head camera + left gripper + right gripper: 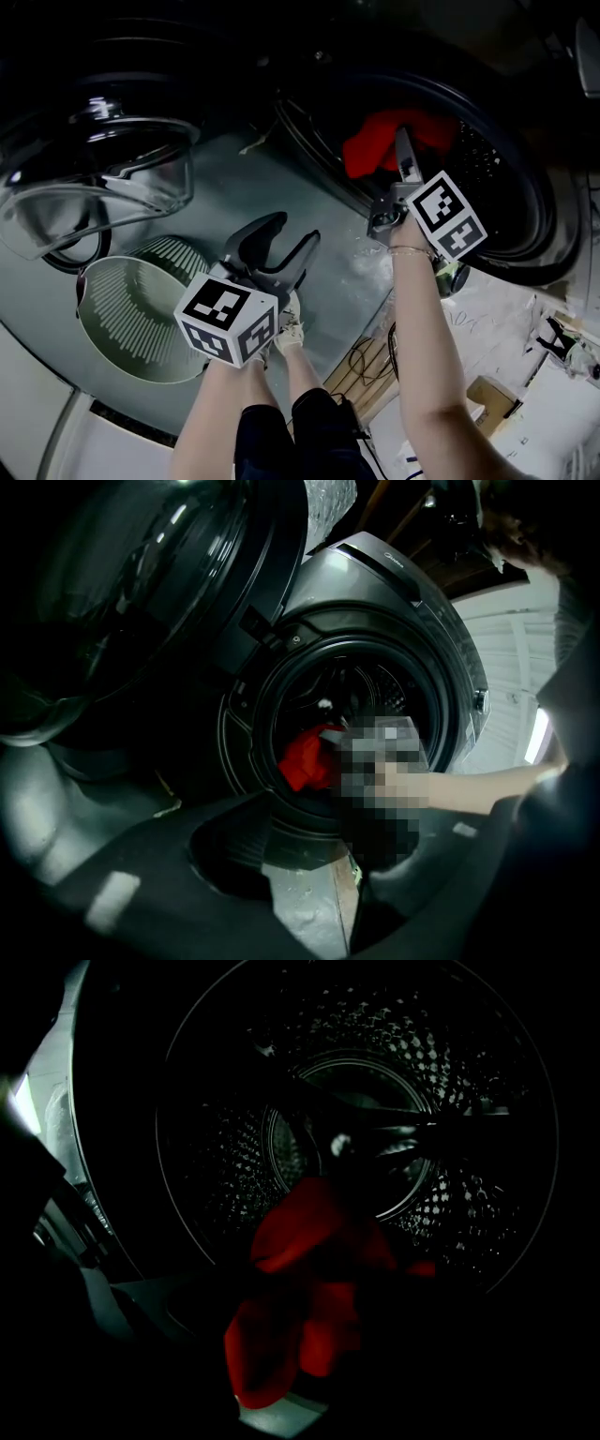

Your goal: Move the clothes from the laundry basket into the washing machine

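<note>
Right gripper (403, 150) clamped a red garment (370, 150) inside the drum (469, 1194); left gripper (295, 230) gaped empty above grey floor (244, 187).

Red garment (386, 141) bunched at washing machine (530, 230) mouth, pale basket (127, 314) nearby

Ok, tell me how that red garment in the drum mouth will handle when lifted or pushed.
The red garment looks floppy: it hangs in bunched folds at the right gripper, so it should drape. Likely light: that one gripper seems to carry all of it. A push would probably crumple it rather than slide it.
</note>
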